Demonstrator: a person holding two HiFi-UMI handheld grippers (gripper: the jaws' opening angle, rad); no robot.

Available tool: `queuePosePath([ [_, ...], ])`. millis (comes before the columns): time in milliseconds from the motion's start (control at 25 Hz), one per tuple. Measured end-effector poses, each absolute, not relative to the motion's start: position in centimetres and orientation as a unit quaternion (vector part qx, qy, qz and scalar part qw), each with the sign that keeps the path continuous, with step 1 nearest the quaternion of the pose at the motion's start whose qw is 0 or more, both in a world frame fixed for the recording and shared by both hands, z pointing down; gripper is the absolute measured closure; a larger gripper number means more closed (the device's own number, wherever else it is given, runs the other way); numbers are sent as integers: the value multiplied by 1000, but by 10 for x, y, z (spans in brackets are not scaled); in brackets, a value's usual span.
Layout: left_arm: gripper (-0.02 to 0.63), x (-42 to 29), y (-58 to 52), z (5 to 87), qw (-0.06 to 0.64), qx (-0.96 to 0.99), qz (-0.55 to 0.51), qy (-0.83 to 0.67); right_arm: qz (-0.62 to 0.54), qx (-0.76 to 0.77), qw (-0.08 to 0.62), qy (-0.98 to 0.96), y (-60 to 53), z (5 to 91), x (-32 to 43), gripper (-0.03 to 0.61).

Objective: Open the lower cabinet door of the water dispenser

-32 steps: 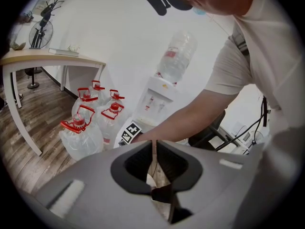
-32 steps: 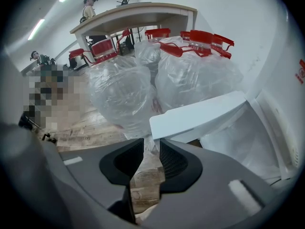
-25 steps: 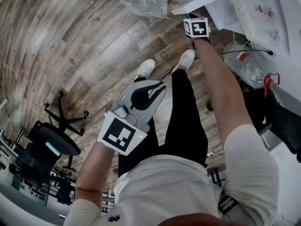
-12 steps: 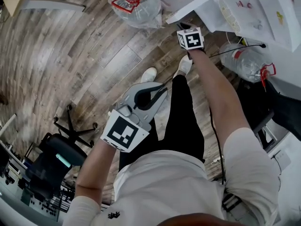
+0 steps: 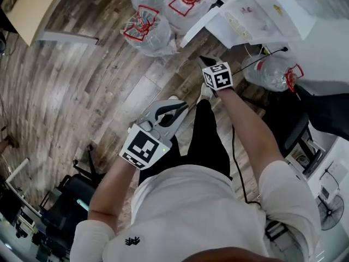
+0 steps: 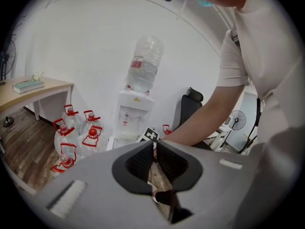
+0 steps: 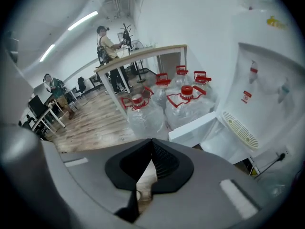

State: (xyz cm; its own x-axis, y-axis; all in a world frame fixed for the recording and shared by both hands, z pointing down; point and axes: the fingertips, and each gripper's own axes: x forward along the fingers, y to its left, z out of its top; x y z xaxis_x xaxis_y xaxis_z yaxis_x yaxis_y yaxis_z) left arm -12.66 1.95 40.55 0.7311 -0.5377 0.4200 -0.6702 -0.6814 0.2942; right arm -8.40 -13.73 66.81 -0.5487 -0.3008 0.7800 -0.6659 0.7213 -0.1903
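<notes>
The white water dispenser [image 5: 262, 10] stands at the top right of the head view, and its lower cabinet door [image 5: 200, 22] is swung out to the left. From the right gripper view, the open door [image 7: 196, 127] juts out below the dispenser body [image 7: 267, 89]. My right gripper [image 5: 205, 60] hangs just in front of the door, apart from it, shut with nothing between the jaws. My left gripper [image 5: 182, 107] is lower and nearer my body, also shut and holding nothing. The left gripper view shows the dispenser [image 6: 133, 113] with a bottle [image 6: 144, 63] on top.
Several large water bottles with red caps [image 5: 148, 27] crowd the floor left of the dispenser, and another [image 5: 270, 70] lies on its right. A black chair [image 5: 297, 121] stands at the right and an office chair [image 5: 68, 198] at the lower left. A wooden desk [image 5: 32, 4] fills the top left corner.
Both grippers have risen. The right gripper has drawn back from the door's edge. The head view has lifted and takes in more of the floor and bottles.
</notes>
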Motion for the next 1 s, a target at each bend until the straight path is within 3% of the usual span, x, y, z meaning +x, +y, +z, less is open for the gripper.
queuePosePath([
  [1000, 560, -104, 19, 326, 210, 913, 175, -303, 223, 325, 251, -884, -4, 403, 0, 578],
])
